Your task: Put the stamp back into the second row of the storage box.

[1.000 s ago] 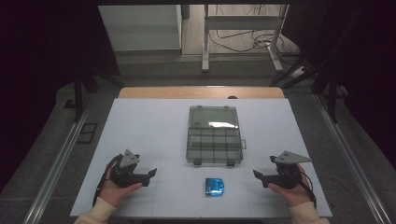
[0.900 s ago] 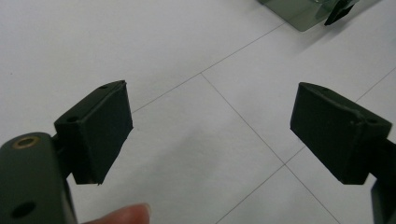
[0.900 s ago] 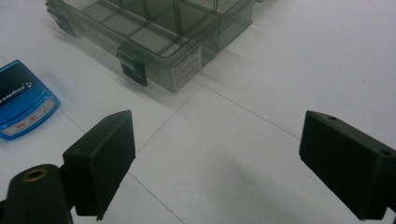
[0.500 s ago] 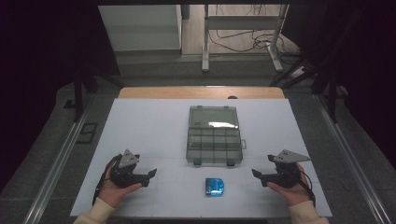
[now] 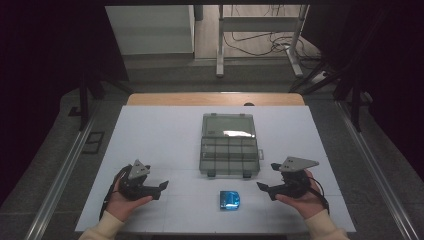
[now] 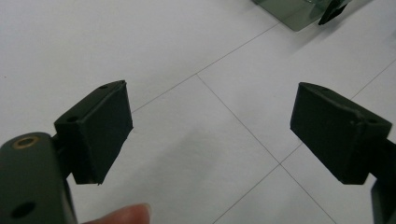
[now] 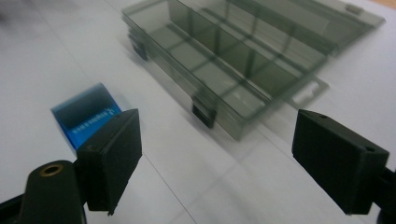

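Left gripper spread, right gripper spread; blue box between, bare table around

A: How many boxes on the table?
B: One grey organiser, lid open.
A: Anything else?
B: One blue pack. Two grippers, left and right.

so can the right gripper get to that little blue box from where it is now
Probably yes. The right gripper is open and points toward the blue box, with bare white table between them. The grey compartment case lies farther back, off that path. The left gripper sits on the box's other side.
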Demonstrator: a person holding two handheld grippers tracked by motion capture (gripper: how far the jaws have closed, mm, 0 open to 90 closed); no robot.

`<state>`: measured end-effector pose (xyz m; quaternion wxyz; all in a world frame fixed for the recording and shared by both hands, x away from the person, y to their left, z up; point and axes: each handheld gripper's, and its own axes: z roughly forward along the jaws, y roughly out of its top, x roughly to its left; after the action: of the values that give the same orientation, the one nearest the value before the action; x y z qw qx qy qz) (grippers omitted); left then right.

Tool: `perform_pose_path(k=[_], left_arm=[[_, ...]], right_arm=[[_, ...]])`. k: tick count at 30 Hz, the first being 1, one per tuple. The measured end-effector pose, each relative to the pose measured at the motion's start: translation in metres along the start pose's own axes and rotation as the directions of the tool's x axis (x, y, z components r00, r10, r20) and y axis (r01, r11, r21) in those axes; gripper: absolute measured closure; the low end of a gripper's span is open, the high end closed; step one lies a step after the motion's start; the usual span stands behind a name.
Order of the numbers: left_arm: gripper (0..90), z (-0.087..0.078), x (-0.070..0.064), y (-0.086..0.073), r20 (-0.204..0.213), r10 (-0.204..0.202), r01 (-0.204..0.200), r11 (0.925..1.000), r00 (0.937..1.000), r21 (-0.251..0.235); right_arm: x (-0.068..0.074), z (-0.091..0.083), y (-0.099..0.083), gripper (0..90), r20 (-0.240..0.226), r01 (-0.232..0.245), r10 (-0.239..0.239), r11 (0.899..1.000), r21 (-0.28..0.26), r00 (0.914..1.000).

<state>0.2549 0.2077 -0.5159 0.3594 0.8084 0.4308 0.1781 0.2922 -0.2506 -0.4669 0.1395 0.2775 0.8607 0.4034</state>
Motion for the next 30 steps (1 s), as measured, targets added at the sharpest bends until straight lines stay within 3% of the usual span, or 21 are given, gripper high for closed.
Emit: perform_pose_path(k=[5, 11, 15, 18, 23, 25, 26, 27, 29, 30], left_arm=[[13.1, 0.0, -0.001, 0.0, 0.004, 0.001, -0.001, 1.0, 1.0, 0.005], [13.1, 0.0, 0.0, 0.0, 0.003, -0.002, 0.002, 1.0, 1.0, 0.003], [13.1, -0.001, -0.001, 0.0, 0.002, -0.003, 0.002, 1.0, 1.0, 0.006], [13.1, -0.001, -0.001, 0.0, 0.0, 0.0, 0.0, 1.0, 1.0, 0.007], [13.2, 0.0, -0.002, 0.0, 0.001, -0.003, 0.003, 1.0, 1.0, 0.005], [13.2, 0.0, -0.002, 0.0, 0.001, -0.002, 0.002, 1.0, 1.0, 0.006], [13.2, 0.0, -0.002, 0.0, 0.003, -0.001, 0.001, 1.0, 1.0, 0.006], [13.2, 0.0, -0.002, 0.0, 0.002, -0.001, 0.001, 1.0, 1.0, 0.006], [13.2, 0.0, -0.003, 0.0, 0.003, 0.0, 0.0, 1.0, 1.0, 0.006], [13.2, 0.0, -0.003, 0.0, 0.003, 0.001, -0.001, 1.0, 1.0, 0.008]], right_arm=[[0.013, 0.01, 0.019, 15.6, -0.07, 0.068, -0.066, 0.997, 0.034, 0.9954], [0.029, 0.028, 0.034, 15.5, -0.151, 0.134, -0.12, 0.987, 0.084, 0.9811], [0.034, 0.036, 0.04, 15.5, -0.18, 0.16, -0.14, 0.982, 0.101, 0.9736], [0.042, 0.044, 0.047, 15.5, -0.217, 0.189, -0.159, 0.974, 0.126, 0.9633], [0.051, 0.052, 0.057, 15.3, -0.256, 0.248, -0.201, 0.954, 0.168, 0.9455], [0.053, 0.055, 0.058, 15.2, -0.262, 0.257, -0.205, 0.95, 0.179, 0.9429], [0.058, 0.06, 0.061, 15.0, -0.274, 0.271, -0.21, 0.94, 0.206, 0.9386], [0.058, 0.06, 0.061, 15.0, -0.274, 0.271, -0.21, 0.94, 0.206, 0.9386], [0.062, 0.067, 0.062, 14.9, -0.289, 0.302, -0.23, 0.924, 0.235, 0.9292], [0.067, 0.074, 0.061, 14.9, -0.303, 0.333, -0.251, 0.907, 0.258, 0.9193]])
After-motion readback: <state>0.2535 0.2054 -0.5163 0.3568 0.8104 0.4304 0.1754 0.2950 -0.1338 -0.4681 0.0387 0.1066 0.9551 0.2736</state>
